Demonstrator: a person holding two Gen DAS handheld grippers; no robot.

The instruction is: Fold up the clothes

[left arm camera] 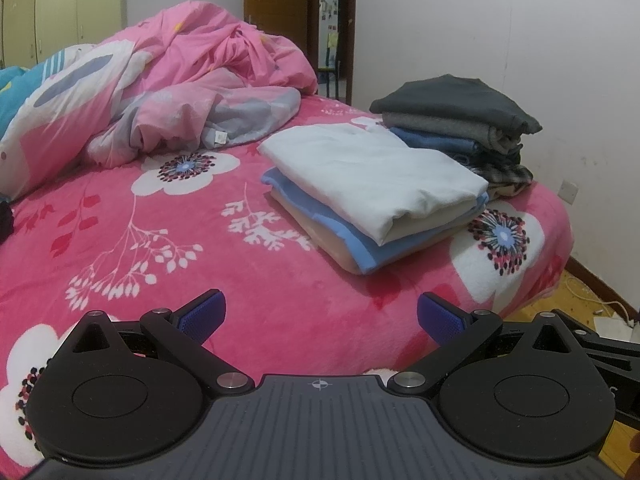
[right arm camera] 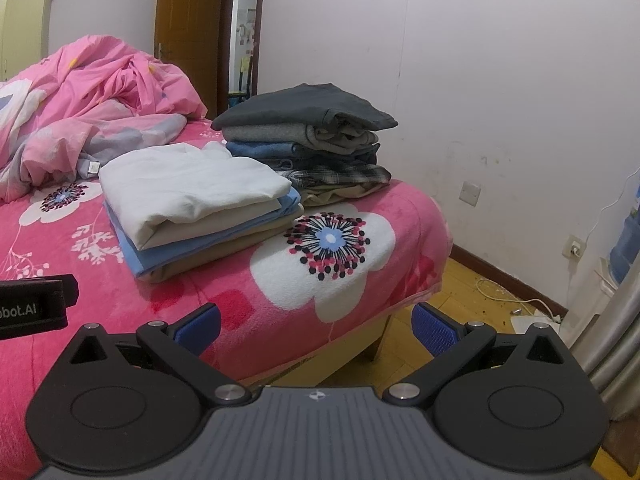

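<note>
Two piles of folded clothes lie on a pink flowered bed (left arm camera: 200, 280) (right arm camera: 248, 304). The nearer pile has a white garment (left arm camera: 372, 176) (right arm camera: 188, 188) on top of blue and beige layers. Behind it stands a taller pile topped by a dark grey garment (left arm camera: 452, 100) (right arm camera: 304, 110), with grey, blue and plaid pieces under it. My left gripper (left arm camera: 320, 318) is open above the bed's front, short of the piles, with nothing between its fingers. My right gripper (right arm camera: 316, 326) is open over the bed's corner edge, also holding nothing. The left gripper's body (right arm camera: 36, 306) shows at the left of the right wrist view.
A crumpled pink duvet (left arm camera: 180, 80) (right arm camera: 100, 100) is heaped at the back left of the bed. A wall (right arm camera: 500, 100) runs along the right with sockets and a white cable on the wooden floor (right arm camera: 460, 300). A wooden door (right arm camera: 188, 16) stands behind the bed.
</note>
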